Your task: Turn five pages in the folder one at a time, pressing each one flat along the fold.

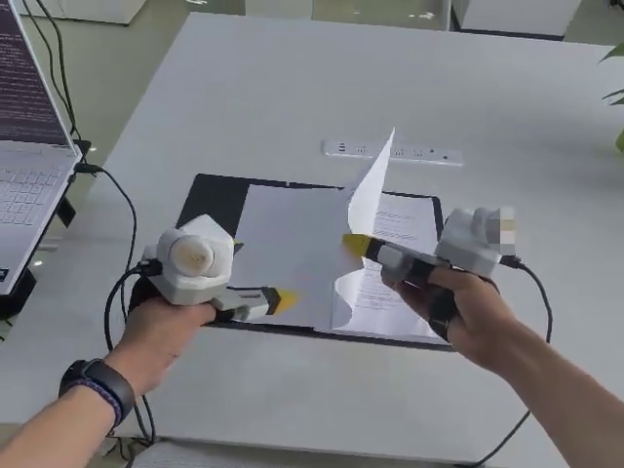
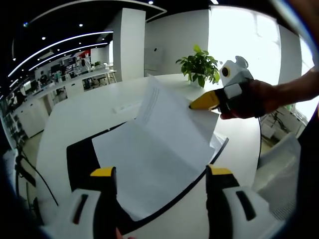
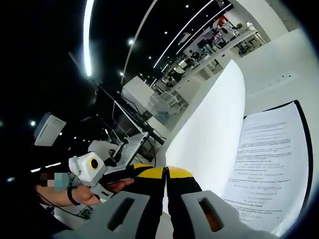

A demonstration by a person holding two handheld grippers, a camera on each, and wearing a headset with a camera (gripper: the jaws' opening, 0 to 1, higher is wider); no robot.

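While my right gripper, jaws closed on the page, holds it upright over the folder's fold, my left gripper hovers wide open at the folder's near-left edge. I should carry the page fully left, release, then press along the fold.

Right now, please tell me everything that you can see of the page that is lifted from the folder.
The lifted page is a thin white sheet of paper with faint lines of print. It stands nearly upright, bent in a soft curve, above the middle of the open black folder, with one corner pointing up. Its foot meets the folder near the fold. The yellow-tipped right claw is shut on its lower part. Beside it lies a flat printed page.
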